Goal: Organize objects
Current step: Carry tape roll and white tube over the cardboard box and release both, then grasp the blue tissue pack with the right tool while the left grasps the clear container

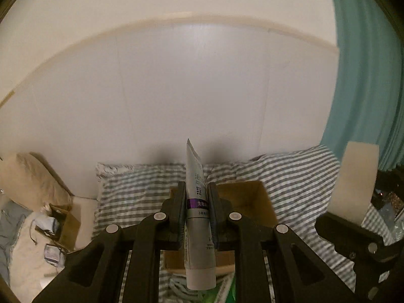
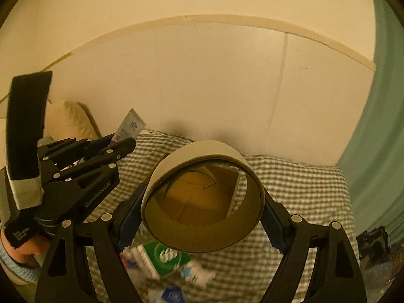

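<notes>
Left wrist view: the left gripper (image 1: 197,209) clamps a grey plastic tube with a purple band (image 1: 198,217), which hides much of the open brown cardboard box (image 1: 255,202) on the grey-striped bedding (image 1: 298,171). Right wrist view: the right gripper (image 2: 199,217) grasps a wide beige tape roll (image 2: 202,202) above the box; blurred packets (image 2: 166,260) lie below, wall close behind.

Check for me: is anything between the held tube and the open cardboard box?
Nothing visible. The left gripper holds the tube above the striped bedding, and the cardboard box directly beyond it stands open, its visible interior bare.
</notes>
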A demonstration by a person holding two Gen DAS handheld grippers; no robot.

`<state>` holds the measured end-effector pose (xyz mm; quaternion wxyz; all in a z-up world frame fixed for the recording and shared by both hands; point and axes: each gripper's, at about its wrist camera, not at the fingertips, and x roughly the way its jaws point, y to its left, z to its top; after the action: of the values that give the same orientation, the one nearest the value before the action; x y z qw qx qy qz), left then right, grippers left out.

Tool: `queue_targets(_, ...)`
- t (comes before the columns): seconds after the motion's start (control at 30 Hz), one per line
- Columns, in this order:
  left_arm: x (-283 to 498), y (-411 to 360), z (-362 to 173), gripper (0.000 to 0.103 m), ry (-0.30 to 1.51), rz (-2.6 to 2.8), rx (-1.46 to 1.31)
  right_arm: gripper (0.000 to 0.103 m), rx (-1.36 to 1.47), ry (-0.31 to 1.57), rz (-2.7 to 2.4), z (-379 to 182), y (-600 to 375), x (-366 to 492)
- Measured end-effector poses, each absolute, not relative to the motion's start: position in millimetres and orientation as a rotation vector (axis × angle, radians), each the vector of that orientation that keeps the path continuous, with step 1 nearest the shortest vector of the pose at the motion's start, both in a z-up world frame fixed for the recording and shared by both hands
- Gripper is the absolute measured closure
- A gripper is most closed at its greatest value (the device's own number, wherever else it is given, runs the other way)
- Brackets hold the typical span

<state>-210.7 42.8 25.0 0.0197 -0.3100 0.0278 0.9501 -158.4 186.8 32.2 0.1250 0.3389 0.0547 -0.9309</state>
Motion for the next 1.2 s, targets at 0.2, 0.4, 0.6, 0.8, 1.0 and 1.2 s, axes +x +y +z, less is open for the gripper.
queue_targets(0.2, -257.7, 32.2, -36.0, 0.087, 0.034, 2.884, -1.164, 0.021, 1.095, 0.137, -2.686, -15.1, 176.7, -229.0)
queue_targets(0.4, -288.7, 25.2, -79.8, 0.087, 0.068, 2.762, -1.231, 0.021, 1.2, 0.059, -2.632, -70.3, 172.4, -272.5)
queue_targets(0.6, -301.4, 27.8, -96.4, 0.085, 0.032, 2.71, -1.268, 0.019, 1.243, -0.006, -2.582, -97.4, 178.8, -287.7)
queue_targets(0.8, -287.8, 24.6, -72.0, 0.04, 0.044, 2.731, -1.247, 0.0, 1.199, -0.01, -2.62, -79.1, 188.0, -284.0)
queue_targets(1.0, -234.2, 10.1, -8.2, 0.026, -0.07, 2.778, -1.149, 0.0, 1.13, 0.021, -2.722, -14.0, 210.1, -240.0)
queue_targets(1.2, -159.0, -5.2, 43.1, 0.007, -0.062, 2.871, -0.961, 0.0, 1.014, 0.086, -2.775, 52.9, 218.7, -160.8)
